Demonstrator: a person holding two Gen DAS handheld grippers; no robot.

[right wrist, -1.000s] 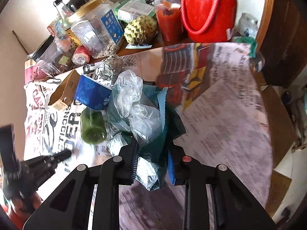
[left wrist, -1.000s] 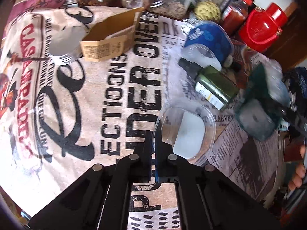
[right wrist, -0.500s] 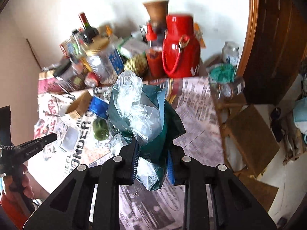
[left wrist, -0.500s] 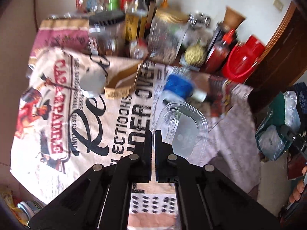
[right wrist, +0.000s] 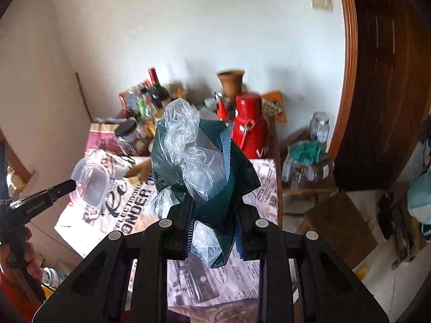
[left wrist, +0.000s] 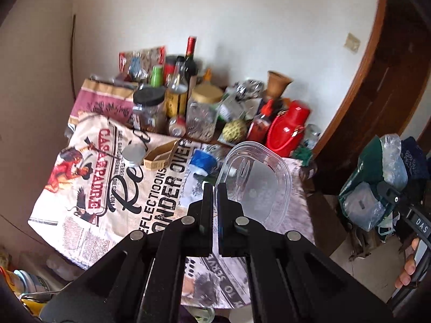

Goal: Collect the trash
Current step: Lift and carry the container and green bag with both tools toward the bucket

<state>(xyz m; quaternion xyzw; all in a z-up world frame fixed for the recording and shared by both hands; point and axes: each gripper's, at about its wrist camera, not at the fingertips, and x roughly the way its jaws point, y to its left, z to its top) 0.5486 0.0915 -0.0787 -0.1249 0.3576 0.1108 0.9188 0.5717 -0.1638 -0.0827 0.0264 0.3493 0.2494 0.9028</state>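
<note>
Left gripper [left wrist: 214, 202] pinches the rim of a clear plastic tray [left wrist: 256, 180], jaws nearly together, while my right gripper [right wrist: 212, 223] is clamped on a crumpled wad of green and clear bags [right wrist: 199, 161]. Both loads hang clear above the bench [left wrist: 113, 215], I judge for carrying to a bin. Each gripper tilts forward and downward, well apart.

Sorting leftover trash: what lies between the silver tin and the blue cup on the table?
An open brown cardboard box lies between the silver tin and the blue cup, seen in the left wrist view.
</note>
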